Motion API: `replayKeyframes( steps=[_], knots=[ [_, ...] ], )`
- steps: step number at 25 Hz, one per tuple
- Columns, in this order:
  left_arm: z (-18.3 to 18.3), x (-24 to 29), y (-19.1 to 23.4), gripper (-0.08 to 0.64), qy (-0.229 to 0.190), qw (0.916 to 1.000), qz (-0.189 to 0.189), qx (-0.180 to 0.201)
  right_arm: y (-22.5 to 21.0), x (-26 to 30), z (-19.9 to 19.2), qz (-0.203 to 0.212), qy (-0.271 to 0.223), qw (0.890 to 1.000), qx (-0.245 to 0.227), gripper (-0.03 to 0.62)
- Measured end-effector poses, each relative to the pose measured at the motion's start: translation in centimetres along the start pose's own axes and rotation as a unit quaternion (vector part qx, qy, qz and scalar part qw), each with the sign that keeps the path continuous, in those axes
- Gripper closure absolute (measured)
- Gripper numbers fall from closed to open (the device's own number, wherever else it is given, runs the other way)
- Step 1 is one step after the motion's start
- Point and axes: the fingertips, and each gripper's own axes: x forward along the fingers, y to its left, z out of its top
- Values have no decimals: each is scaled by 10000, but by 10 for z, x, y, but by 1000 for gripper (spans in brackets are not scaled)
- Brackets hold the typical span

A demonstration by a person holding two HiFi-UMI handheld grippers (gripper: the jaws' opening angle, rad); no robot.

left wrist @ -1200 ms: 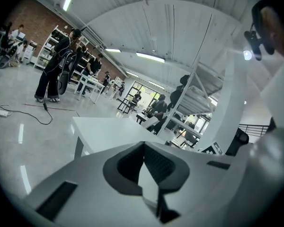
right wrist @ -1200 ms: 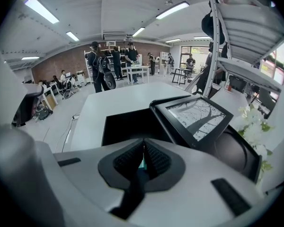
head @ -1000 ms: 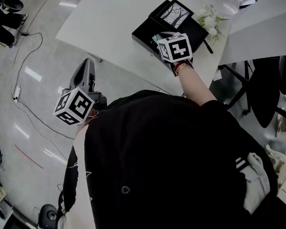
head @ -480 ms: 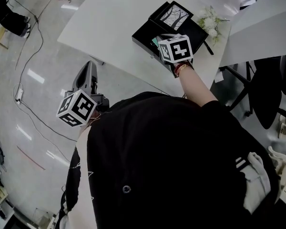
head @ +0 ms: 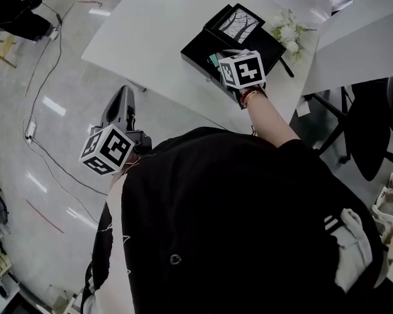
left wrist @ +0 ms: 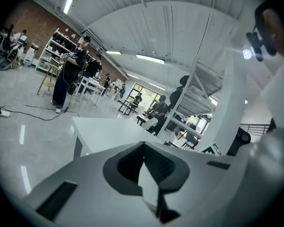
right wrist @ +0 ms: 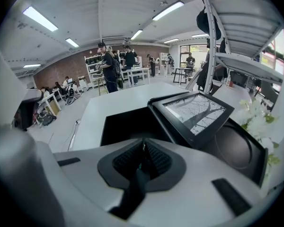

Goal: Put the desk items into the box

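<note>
Right gripper [right wrist: 143, 150], pads pressed together on nothing visible, hovers at 1 o'clock over the open black box [head: 196, 44] beside the tilted framed picture [head: 239, 21], seemingly there to work inside; left gripper [left wrist: 143, 144], likewise closed and empty, hangs spare off-table at 8 o'clock.

White table [head: 157, 38], glossy grey floor [head: 26, 77], black chair [head: 370, 129], people standing in background [left wrist: 66, 79]

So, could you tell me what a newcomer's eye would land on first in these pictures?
The black box lies open on the white table, with a framed tree picture resting across it and white flowers beside it. The right gripper, jaws together, hovers over the box, while the left gripper, also shut, hangs off the table above the floor.
</note>
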Motion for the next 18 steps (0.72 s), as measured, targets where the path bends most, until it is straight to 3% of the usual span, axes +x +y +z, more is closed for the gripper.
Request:
replayKeyframes(
  steps=[18],
  knots=[
    [-26, -10, -5, 549, 20, 9999, 138, -102, -1, -6, -7, 267, -170, 9990, 319, 542]
  ],
)
